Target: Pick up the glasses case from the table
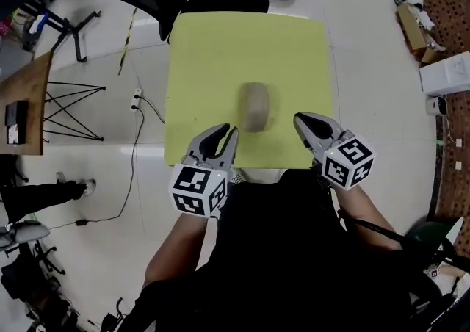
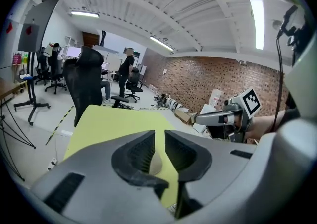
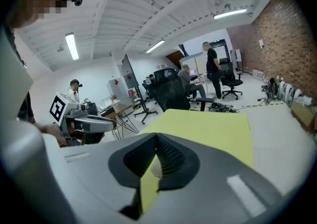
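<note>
- Glasses case (image 1: 255, 106) lay near the middle of the yellow-green table (image 1: 213, 51), blurred and untouched.
- Left gripper (image 1: 230, 132) hovered at its 7 o'clock, jaws a narrow slit apart, holding nothing.
- Right gripper (image 1: 299, 119), at 4 o'clock, had its jaws pressed together.
- Each gripper view showed only a sliver of the case.

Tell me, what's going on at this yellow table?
A person at a yellow-green table holds a grasping tool in each hand. A beige glasses case lies alone in the middle of the table, untouched. The left tool and right tool hover over the near edge, short of the case, one to each side, both empty. The left tool's jaws stand slightly apart; the right tool's are together. The pickup has not yet begun.
</note>
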Motion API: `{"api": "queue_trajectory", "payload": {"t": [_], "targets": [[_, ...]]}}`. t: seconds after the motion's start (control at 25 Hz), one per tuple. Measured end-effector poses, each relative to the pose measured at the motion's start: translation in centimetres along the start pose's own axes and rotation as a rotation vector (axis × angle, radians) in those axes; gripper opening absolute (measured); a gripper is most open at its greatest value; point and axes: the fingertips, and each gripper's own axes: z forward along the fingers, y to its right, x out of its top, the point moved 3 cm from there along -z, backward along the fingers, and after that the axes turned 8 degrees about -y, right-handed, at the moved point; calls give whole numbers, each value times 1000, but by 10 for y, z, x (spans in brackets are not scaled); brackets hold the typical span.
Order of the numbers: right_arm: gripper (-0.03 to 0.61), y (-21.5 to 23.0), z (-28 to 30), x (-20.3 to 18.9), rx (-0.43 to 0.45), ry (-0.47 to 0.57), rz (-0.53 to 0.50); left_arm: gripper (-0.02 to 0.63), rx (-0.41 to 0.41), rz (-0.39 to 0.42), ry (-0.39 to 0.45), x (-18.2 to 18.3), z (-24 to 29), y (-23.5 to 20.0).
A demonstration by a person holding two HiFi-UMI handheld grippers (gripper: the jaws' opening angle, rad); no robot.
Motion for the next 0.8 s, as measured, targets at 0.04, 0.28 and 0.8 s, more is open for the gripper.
{"api": "queue_trajectory", "payload": {"t": [0.04, 0.28, 0.8], "targets": [[3, 2, 5, -2, -3, -22, 8, 70, -4, -1, -16, -1, 7, -5], [3, 18, 21, -22, 6, -83, 14, 175, -28, -35, -117, -19, 63, -12], [3, 72, 63, -36, 135, -147, 68, 371, 99, -87, -321, -54, 176, -29]]}}
